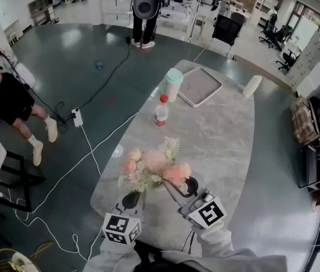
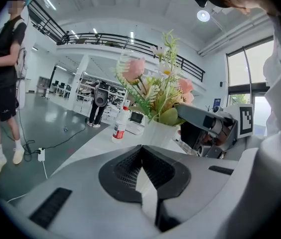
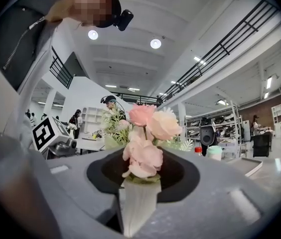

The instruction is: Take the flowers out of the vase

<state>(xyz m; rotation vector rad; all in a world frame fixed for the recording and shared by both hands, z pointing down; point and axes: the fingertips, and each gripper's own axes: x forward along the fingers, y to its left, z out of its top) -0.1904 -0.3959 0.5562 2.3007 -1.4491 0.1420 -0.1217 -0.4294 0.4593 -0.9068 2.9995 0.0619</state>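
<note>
A bunch of pink and cream flowers (image 1: pixel 154 169) with green fronds stands in a tapered white vase (image 2: pixel 153 133) near the table's front edge. In the head view the blossoms hide the vase. My left gripper (image 1: pixel 138 196) comes in low from the left, and the vase's narrow lower part shows as a white wedge between its jaws (image 2: pixel 140 151), which are shut on it. My right gripper (image 1: pixel 169 185) reaches in level from the right at rim height. Its jaws (image 3: pixel 139 180) are shut on the base of the bunch (image 3: pixel 148 128), with the white vase (image 3: pixel 138 205) showing below.
On the marble table (image 1: pixel 228 146) farther back stand a red-capped bottle (image 1: pixel 161 113), a mint-lidded cup (image 1: pixel 173 84), a flat tray (image 1: pixel 199 86) and a white cylinder (image 1: pixel 252 86). Cables and a power strip (image 1: pixel 77 117) lie on the floor at left, near a person (image 1: pixel 7 98).
</note>
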